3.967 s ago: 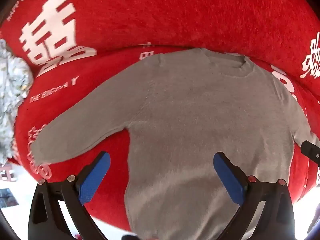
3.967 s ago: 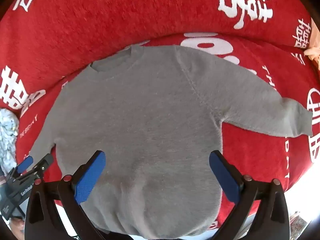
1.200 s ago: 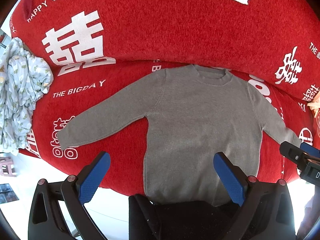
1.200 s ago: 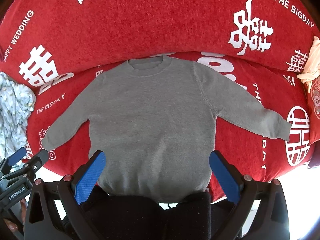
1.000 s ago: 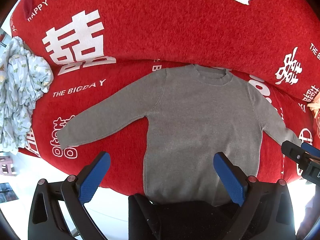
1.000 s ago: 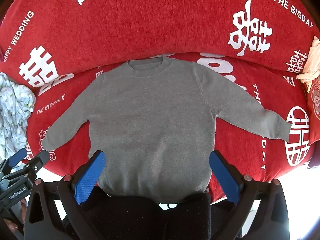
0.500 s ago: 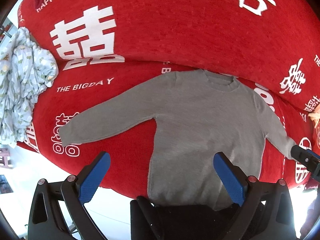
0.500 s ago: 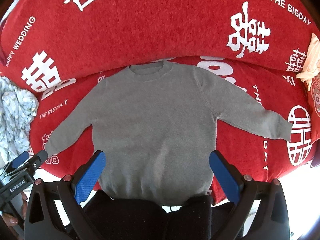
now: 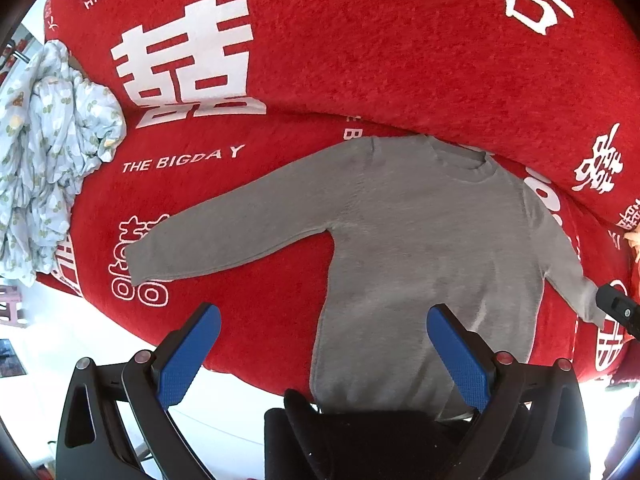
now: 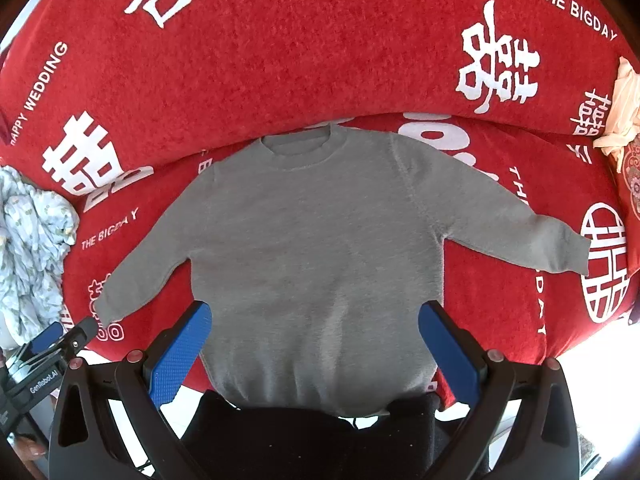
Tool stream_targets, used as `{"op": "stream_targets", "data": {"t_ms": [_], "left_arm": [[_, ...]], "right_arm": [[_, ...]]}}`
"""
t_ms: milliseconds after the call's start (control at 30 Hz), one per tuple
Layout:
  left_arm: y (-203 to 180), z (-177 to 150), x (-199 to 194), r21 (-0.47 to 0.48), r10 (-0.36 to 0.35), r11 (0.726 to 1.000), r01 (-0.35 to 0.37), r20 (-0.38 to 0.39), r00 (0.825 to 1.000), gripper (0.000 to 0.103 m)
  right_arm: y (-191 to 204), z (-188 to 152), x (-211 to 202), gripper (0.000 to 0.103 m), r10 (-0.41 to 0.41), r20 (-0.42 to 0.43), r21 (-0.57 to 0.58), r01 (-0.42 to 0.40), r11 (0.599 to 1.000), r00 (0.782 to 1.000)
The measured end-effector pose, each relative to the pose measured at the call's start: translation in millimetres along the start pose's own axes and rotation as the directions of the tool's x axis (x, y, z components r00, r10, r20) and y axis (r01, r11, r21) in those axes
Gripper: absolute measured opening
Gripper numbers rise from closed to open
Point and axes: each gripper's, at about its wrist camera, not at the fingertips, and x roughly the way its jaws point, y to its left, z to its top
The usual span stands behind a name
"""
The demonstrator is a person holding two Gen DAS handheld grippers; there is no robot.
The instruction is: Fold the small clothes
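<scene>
A small grey sweater point(image 9: 432, 248) lies flat, front up, on a red sofa seat point(image 9: 224, 292), sleeves spread to both sides; it also shows in the right wrist view point(image 10: 316, 256). Its hem hangs over the seat's front edge. My left gripper point(image 9: 324, 344) is open and empty, held back from the hem near the left sleeve point(image 9: 224, 236). My right gripper point(image 10: 316, 344) is open and empty, centred before the hem. The left gripper's tip point(image 10: 68, 336) shows by the left cuff in the right wrist view.
The red sofa cover has white lettering, with a back cushion point(image 9: 360, 40) behind the sweater. A crumpled light-blue patterned cloth point(image 9: 44, 152) lies at the left end. A cream cloth point(image 10: 620, 112) lies at the right end. Something black point(image 10: 304, 440) is below the hem.
Both grippers have pulled back from the sweater since four seconds ago. In the last second the left gripper has shifted left toward the left sleeve. Both stayed open.
</scene>
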Motion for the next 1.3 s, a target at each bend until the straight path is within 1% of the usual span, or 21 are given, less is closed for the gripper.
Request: {"op": "stream_targets", "data": {"t_ms": [300, 500, 600, 667, 733, 800, 900, 933, 1000, 1067, 1100, 1167, 1200, 1233, 1267, 1300], "left_arm": [[10.5, 1.4, 15.4, -0.012, 0.000, 1.000, -0.001, -0.028, 1.000, 0.103], [14.3, -0.5, 39.3, -0.010, -0.002, 1.000, 0.001, -0.054, 0.999, 0.103], [15.5, -2.9, 56.9, -0.018, -0.022, 1.000, 0.021, -0.067, 0.998, 0.103], [18.0, -4.9, 73.4, -0.040, -0.052, 0.998, 0.049, -0.076, 0.996, 0.103], [24.0, -7.3, 88.4, -0.077, -0.093, 0.993, 0.087, -0.082, 0.992, 0.103], [37.8, -9.6, 107.1, -0.143, -0.144, 0.981, 0.132, -0.071, 0.987, 0.103], [61.8, -14.4, 135.4, -0.242, -0.181, 0.956, 0.166, -0.041, 0.983, 0.103], [75.4, -17.2, 151.9, -0.288, -0.198, 0.940, 0.183, -0.026, 0.980, 0.103], [91.4, -20.9, 174.2, -0.341, -0.211, 0.920, 0.195, -0.009, 0.978, 0.103], [111.5, -25.2, 205.1, -0.413, -0.227, 0.885, 0.215, 0.022, 0.974, 0.103], [117.4, -25.6, 214.6, -0.433, -0.237, 0.873, 0.225, 0.027, 0.971, 0.103], [131.0, -25.6, 237.8, -0.493, -0.290, 0.824, 0.280, 0.058, 0.955, 0.103], [135.7, -24.8, 246.8, -0.519, -0.318, 0.797, 0.310, 0.077, 0.945, 0.103], [139.7, -23.2, 256.4, -0.547, -0.350, 0.763, 0.344, 0.098, 0.932, 0.103], [143.1, -20.3, 263.8, -0.567, -0.373, 0.737, 0.368, 0.113, 0.921, 0.103], [145.5, -17.9, 266.8, -0.578, -0.359, 0.728, 0.368, 0.135, 0.924, 0.103]], "right_arm": [[1.2, -6.2, 17.4, 0.103, -0.019, -0.036, 0.019, 0.020, 1.000, 0.999], [5.6, -11.0, 34.7, 0.103, -0.039, -0.043, 0.001, 0.039, 0.999, 0.998], [8.9, -13.7, 47.5, 0.103, -0.039, -0.057, -0.020, 0.038, 0.999, 0.998], [12.5, -16.3, 57.3, 0.103, -0.037, -0.065, -0.045, 0.034, 0.998, 0.997], [18.3, -20.4, 70.2, 0.103, -0.033, -0.079, -0.070, 0.027, 0.997, 0.996], [25.1, -24.2, 83.0, 0.103, -0.014, -0.094, -0.090, 0.005, 0.996, 0.995], [39.4, -32.5, 107.8, 0.103, 0.003, -0.121, -0.140, -0.020, 0.990, 0.993], [44.7, -35.3, 116.9, 0.103, 0.006, -0.132, -0.158, -0.027, 0.987, 0.991], [56.4, -41.8, 139.3, 0.103, 0.009, -0.161, -0.196, -0.041, 0.980, 0.987], [64.5, -46.5, 155.0, 0.103, 0.019, -0.183, -0.215, -0.058, 0.975, 0.983], [68.6, -49.2, 163.8, 0.103, 0.023, -0.193, -0.224, -0.067, 0.972, 0.981], [76.2, -53.4, 179.6, 0.103, 0.029, -0.211, -0.240, -0.080, 0.967, 0.977], [79.6, -54.8, 186.1, 0.103, 0.033, -0.219, -0.245, -0.088, 0.966, 0.975], [81.9, -55.0, 190.4, 0.103, 0.037, -0.226, -0.246, -0.094, 0.965, 0.973], [84.8, -55.2, 195.1, 0.103, 0.042, -0.231, -0.246, -0.101, 0.964, 0.972], [87.9, -55.4, 199.2, 0.103, 0.049, -0.235, -0.243, -0.108, 0.964, 0.971]]}}
